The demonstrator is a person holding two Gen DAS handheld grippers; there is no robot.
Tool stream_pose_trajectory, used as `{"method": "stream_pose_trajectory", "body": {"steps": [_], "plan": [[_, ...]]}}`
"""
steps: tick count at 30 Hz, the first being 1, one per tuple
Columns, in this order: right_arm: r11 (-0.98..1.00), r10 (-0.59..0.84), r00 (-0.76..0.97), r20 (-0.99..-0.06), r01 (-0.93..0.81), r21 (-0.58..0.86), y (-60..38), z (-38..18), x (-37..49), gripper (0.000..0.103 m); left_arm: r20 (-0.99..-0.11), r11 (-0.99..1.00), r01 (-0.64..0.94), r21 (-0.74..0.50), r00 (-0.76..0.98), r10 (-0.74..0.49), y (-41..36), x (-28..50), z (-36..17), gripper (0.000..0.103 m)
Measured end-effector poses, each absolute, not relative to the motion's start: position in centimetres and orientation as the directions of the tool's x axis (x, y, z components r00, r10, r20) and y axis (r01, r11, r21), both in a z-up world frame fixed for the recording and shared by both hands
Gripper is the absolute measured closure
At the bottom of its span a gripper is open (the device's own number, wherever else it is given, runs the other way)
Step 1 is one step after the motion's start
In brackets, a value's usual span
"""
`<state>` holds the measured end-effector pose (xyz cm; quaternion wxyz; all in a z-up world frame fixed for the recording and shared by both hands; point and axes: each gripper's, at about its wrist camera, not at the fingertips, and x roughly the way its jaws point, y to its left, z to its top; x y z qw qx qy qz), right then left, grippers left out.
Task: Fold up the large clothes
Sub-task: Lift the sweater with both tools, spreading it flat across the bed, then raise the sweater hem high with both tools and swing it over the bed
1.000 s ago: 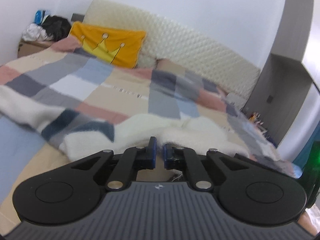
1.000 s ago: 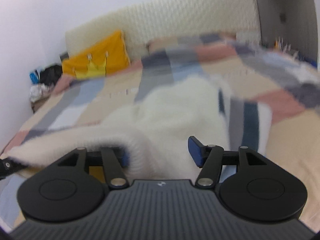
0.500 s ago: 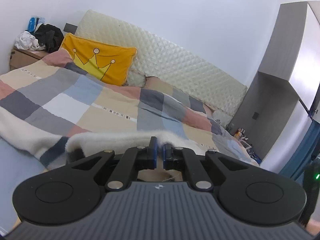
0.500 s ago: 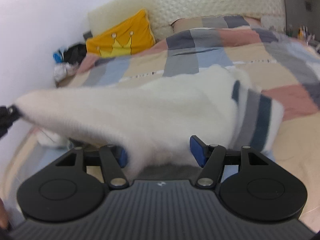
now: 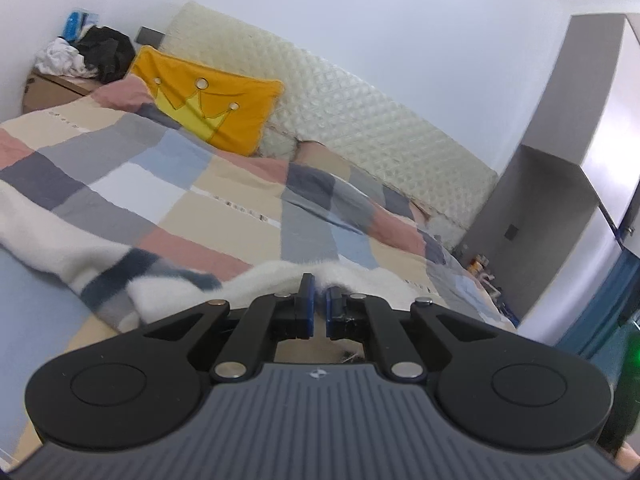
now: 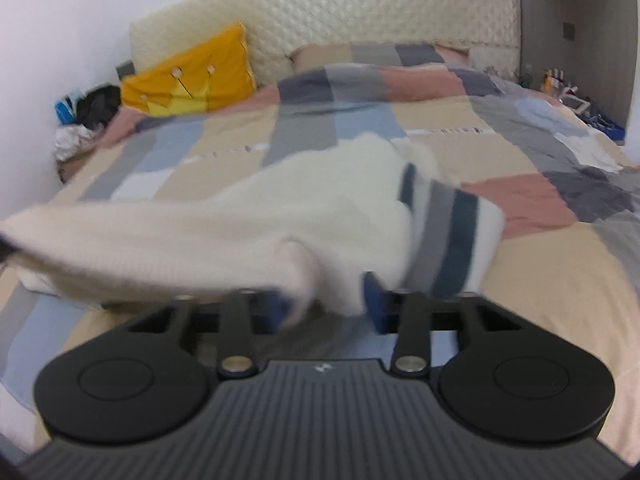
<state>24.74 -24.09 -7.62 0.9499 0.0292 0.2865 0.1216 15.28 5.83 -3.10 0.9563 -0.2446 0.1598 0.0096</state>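
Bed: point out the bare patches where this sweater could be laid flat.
The bare stretch of patchwork quilt between the white sweater and the yellow crown pillow, and the quilt's right half toward the grey wardrobe. Crowded: the near edge under the sweater, and the left corner's clothes pile.

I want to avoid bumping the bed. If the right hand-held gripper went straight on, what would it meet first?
Probably the white sweater bunched between its closing jaws, then the patchwork duvet; depth is unclear.
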Motion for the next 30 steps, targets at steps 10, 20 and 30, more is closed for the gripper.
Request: {"method": "stream_pose_trajectory", "body": {"steps": [10,20,30], "plan": [[0.956,0.285,0.925,-0.252,-0.294,0.000,-22.3,6.7,24.1,0.094,-0.179,0.854,-0.066,-0.516,0.983,-0.032,8.9,17.4,7.6,0.098],[0.942,0.329,0.944,-0.014,-0.329,-0.069,-23.0,22.8,21.0,0.095,0.030,0.918,-0.012,-0.396,0.999,0.026,8.8,15.1,26.3,0.098],[0.915,0.402,0.904,0.146,-0.400,-0.041,-24.5,34.1,14.1,0.095,0.205,0.961,-0.027,-0.275,0.975,0.087,8.6,7.8,41.1,0.098]]}}
